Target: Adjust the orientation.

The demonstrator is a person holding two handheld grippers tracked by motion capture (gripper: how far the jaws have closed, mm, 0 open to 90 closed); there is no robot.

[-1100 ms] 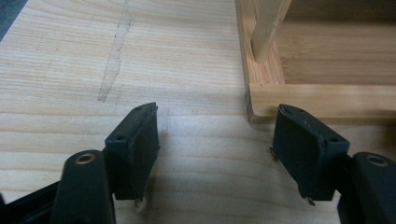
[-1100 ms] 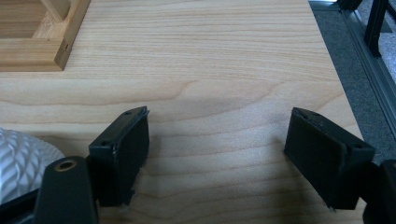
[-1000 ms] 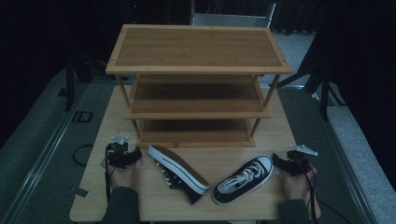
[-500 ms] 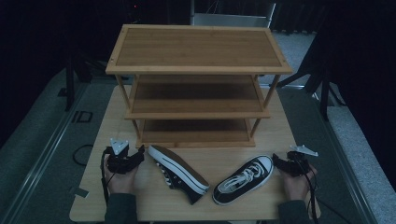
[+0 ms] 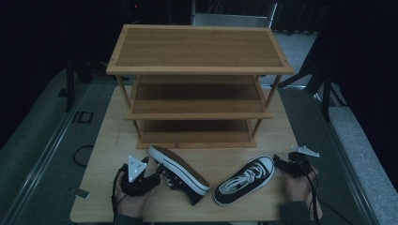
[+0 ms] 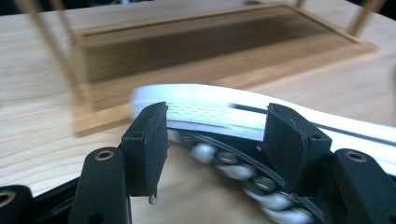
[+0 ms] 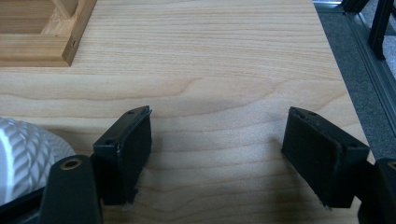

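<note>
Two black-and-white sneakers lie on the wooden table (image 5: 108, 140) in front of a three-tier bamboo shoe rack (image 5: 197, 79). The left sneaker (image 5: 180, 172) is tipped on its side, white sole toward the rack. My left gripper (image 5: 157, 176) is open right at its laced side; in the left gripper view the jaws (image 6: 215, 149) straddle the eyelets and sole edge of that sneaker (image 6: 219, 116) without closing. The right sneaker (image 5: 245, 180) stands upright. My right gripper (image 5: 280, 163) is open just right of its toe, with bare table between the jaws (image 7: 217, 158) and the white toe cap (image 7: 25, 154) at the left.
The rack's bottom shelf (image 5: 195, 133) sits close behind both sneakers; its corner foot (image 7: 42, 44) shows in the right gripper view. The table's right edge and a grey floor with a rail (image 7: 369, 56) lie beyond the right gripper. Cables trail from both grippers.
My left gripper has moved right and toward the table's near edge, up to the tipped sneaker, which now sits between its jaws. The right gripper and both sneakers have stayed put.
</note>
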